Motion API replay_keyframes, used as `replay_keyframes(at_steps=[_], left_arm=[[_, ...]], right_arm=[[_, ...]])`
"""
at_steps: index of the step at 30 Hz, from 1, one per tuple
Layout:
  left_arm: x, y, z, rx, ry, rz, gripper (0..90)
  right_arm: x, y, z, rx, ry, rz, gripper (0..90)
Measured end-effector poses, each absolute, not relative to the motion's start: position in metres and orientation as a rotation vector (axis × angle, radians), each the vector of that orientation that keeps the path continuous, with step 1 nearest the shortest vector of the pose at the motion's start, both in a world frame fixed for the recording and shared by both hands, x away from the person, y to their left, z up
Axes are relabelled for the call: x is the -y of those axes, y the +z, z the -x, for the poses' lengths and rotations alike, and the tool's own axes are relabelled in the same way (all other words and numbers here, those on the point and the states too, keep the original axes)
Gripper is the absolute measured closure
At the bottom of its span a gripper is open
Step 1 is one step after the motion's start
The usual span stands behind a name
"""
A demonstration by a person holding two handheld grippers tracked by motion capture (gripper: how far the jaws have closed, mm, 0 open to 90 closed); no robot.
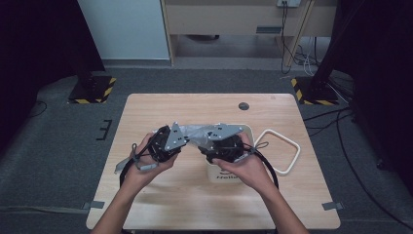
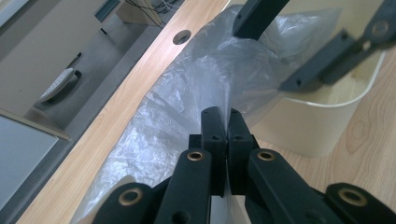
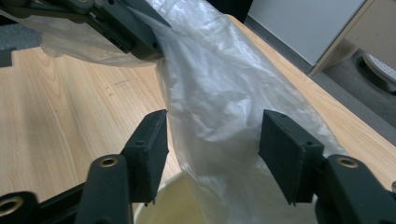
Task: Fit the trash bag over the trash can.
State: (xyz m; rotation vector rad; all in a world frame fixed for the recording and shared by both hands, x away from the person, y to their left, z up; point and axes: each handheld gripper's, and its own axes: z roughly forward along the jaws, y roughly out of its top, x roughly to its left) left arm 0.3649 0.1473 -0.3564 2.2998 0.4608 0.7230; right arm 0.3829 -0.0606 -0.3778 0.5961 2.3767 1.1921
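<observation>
The plastic bag, thin, limp and slippery, lies at frame centre over the bin. Left hand-held gripper pinches its film; right hand-held gripper straddles it, parted. Regrip gathered folds near the edge.

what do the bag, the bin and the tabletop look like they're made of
Bag: thin clear plastic film, slightly glossy; it crinkles and the table shows through it. Bin: probably smooth matte cream plastic, with an even thin wall. Tabletop: light wood grain, perhaps laminate; its surface looks flat and uniform.
</observation>
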Motion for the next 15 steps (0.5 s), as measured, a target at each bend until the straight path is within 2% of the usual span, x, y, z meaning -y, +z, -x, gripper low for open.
replay_keyframes(at_steps=[3, 11, 15], left_arm=[[-0.147, -0.357, -0.364, -0.455, 0.727, -2.3, 89.1], [-0.149, -0.362, -0.361, -0.467, 0.728, -2.275, 87.8], [-0.151, -0.369, -0.356, -0.466, 0.786, -2.212, 77.0]], right_arm=[[0.054, -0.379, -0.383, -2.384, 1.176, -0.583, 41.9], [0.047, -0.383, -0.384, -2.394, 1.139, -0.558, 75.9], [0.049, -0.382, -0.387, -2.39, 1.16, -0.606, 88.0]])
